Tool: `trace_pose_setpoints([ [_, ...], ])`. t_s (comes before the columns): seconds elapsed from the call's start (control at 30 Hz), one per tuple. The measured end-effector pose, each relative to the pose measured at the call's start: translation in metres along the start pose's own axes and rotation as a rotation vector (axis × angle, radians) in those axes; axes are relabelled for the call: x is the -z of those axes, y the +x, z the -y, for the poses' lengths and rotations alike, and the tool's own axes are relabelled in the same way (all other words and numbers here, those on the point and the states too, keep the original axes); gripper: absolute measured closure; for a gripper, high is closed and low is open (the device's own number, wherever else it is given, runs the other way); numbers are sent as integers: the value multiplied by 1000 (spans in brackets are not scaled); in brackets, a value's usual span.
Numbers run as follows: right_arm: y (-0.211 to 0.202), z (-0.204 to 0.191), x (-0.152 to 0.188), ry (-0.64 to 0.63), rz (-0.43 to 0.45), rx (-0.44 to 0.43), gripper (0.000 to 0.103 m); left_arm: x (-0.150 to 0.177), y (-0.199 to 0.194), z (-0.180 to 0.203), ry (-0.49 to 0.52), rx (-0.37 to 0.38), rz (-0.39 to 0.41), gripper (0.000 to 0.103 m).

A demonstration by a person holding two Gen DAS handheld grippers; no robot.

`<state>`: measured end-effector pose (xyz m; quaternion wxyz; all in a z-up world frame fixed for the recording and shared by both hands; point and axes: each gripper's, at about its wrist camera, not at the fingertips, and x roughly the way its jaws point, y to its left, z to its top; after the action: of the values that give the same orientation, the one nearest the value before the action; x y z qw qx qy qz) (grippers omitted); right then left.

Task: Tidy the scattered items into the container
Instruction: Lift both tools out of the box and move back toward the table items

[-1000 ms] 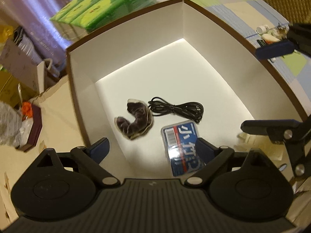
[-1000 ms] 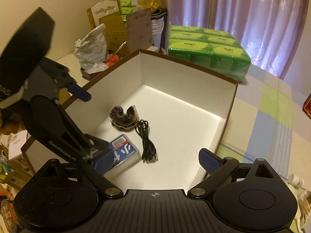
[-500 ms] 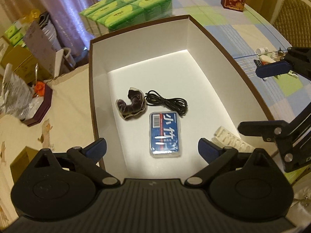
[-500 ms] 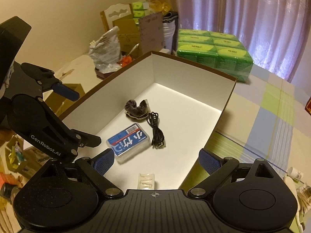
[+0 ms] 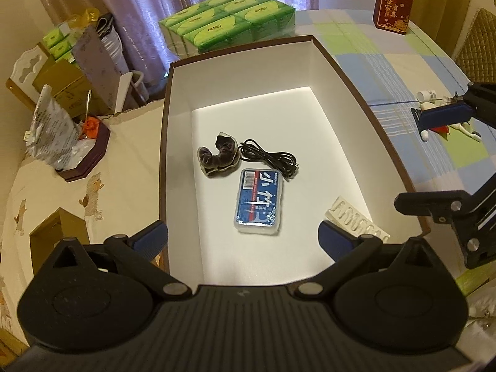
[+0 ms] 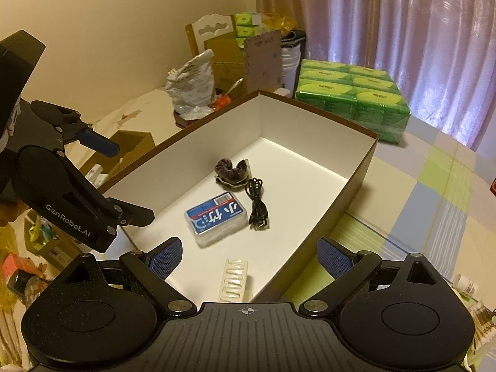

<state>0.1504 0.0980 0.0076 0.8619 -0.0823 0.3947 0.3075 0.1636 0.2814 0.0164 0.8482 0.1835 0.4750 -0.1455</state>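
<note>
A brown box with a white inside (image 5: pixel 248 108) (image 6: pixel 310 142) sits on the table. On its floor lie a dark scrunchie (image 5: pixel 218 156) (image 6: pixel 231 170), a coiled black cable (image 5: pixel 269 158) (image 6: pixel 257 204), a blue-labelled clear case (image 5: pixel 259 206) (image 6: pixel 215 218) and a white ribbed strip (image 5: pixel 353 218) (image 6: pixel 234 280). My left gripper (image 5: pixel 243 240) hangs open above the box's near end, holding nothing. My right gripper (image 6: pixel 249 255) is open too, above the box's near corner. Each gripper shows at the edge of the other's view.
Small white bottles and bits (image 5: pixel 434 102) lie on the checked tablecloth right of the box; one bottle (image 6: pixel 465 283) shows near my right gripper. Green tissue packs (image 5: pixel 229 20) (image 6: pixel 350 93) stand behind the box. A foil bag on a dark tray (image 5: pixel 62 136), cardboard boxes and a red box (image 5: pixel 393 6) surround it.
Both grippers have pulled up and back from the box, so more of it and the room shows. The white ribbed strip has come into view on the box floor.
</note>
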Motion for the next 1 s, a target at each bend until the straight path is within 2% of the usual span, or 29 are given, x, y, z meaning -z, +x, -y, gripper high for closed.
trace_pose_setpoints([
  [0.63,-29,22,40,-44,-34,-112,4,40,-30,58,-154,-49,-45,1],
  [1.0,-46,38,61,-78,-54,-148,4,52,-39,94,-215,-69,-67,1],
])
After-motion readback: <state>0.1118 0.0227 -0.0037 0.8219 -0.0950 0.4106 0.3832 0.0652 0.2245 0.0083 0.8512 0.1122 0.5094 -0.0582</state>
